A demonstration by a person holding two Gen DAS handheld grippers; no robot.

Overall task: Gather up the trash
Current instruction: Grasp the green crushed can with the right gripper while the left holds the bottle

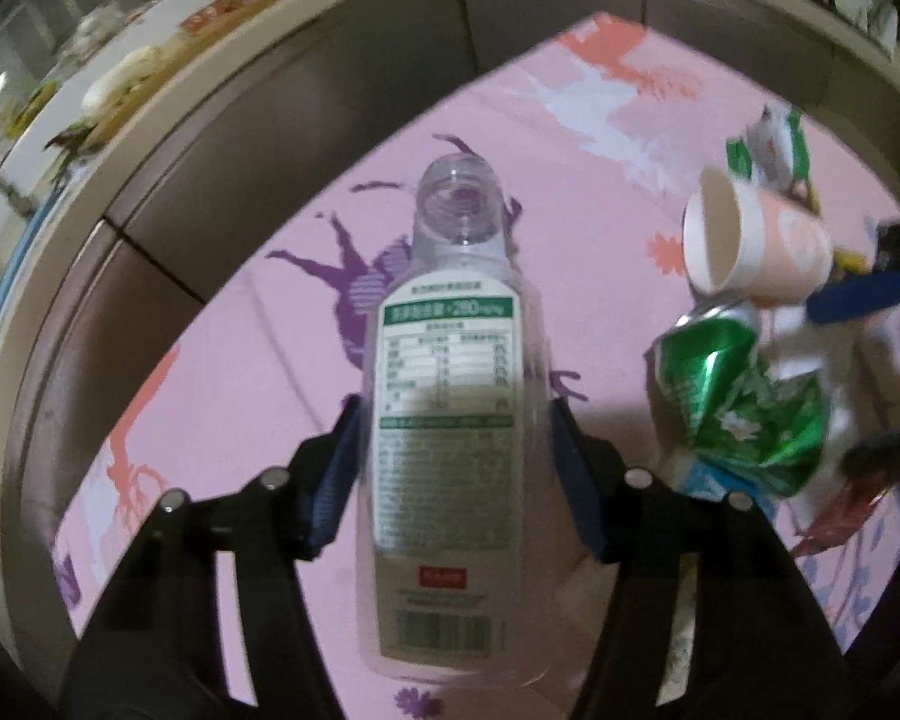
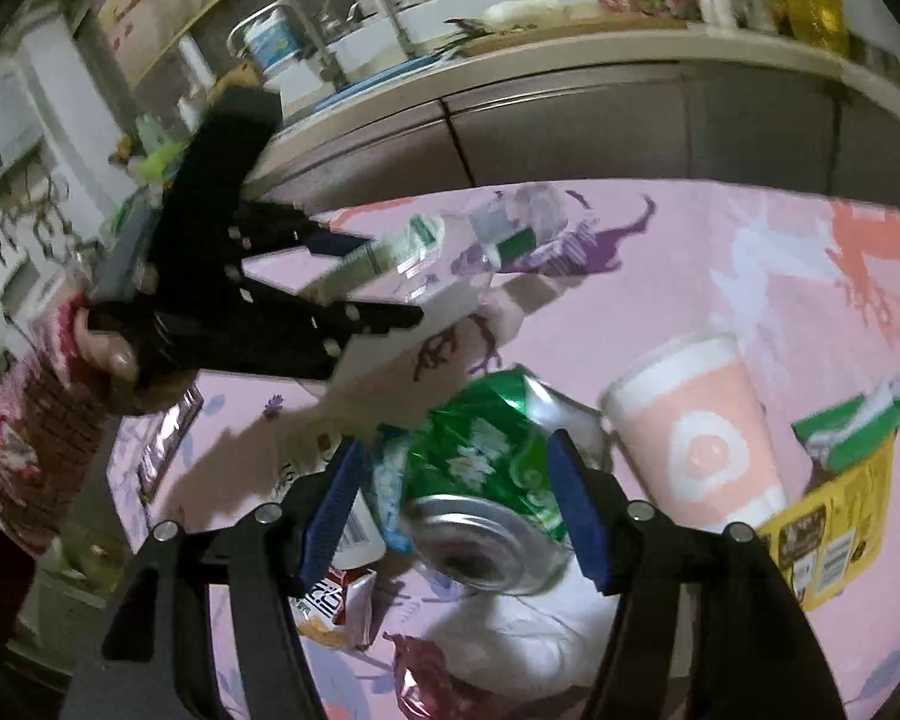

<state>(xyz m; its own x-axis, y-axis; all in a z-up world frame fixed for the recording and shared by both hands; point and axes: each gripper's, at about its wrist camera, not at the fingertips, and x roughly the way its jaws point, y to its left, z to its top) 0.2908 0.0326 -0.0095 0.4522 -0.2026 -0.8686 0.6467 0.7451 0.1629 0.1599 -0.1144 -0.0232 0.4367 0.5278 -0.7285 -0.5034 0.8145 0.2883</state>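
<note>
My left gripper (image 1: pixel 453 414) is shut on a clear plastic bottle (image 1: pixel 450 420) with a white and green label and no cap, held above the pink patterned cloth (image 1: pixel 240 396). It also shows in the right wrist view (image 2: pixel 366 276), holding the bottle (image 2: pixel 450 246). My right gripper (image 2: pixel 450 450) has its blue pads on both sides of a crushed green can (image 2: pixel 486 480) and grips it. The can also shows in the left wrist view (image 1: pixel 744 390). A pink and white paper cup (image 2: pixel 696 438) lies beside the can; it also shows in the left wrist view (image 1: pixel 756 246).
More trash lies on the cloth: a green carton (image 2: pixel 852 426), a yellow packet (image 2: pixel 822 540), a white tissue (image 2: pixel 510 636), a red wrapper (image 2: pixel 426 684) and a snack packet (image 2: pixel 336 606). A brown cabinet front (image 2: pixel 570 126) under a cluttered countertop stands behind the table.
</note>
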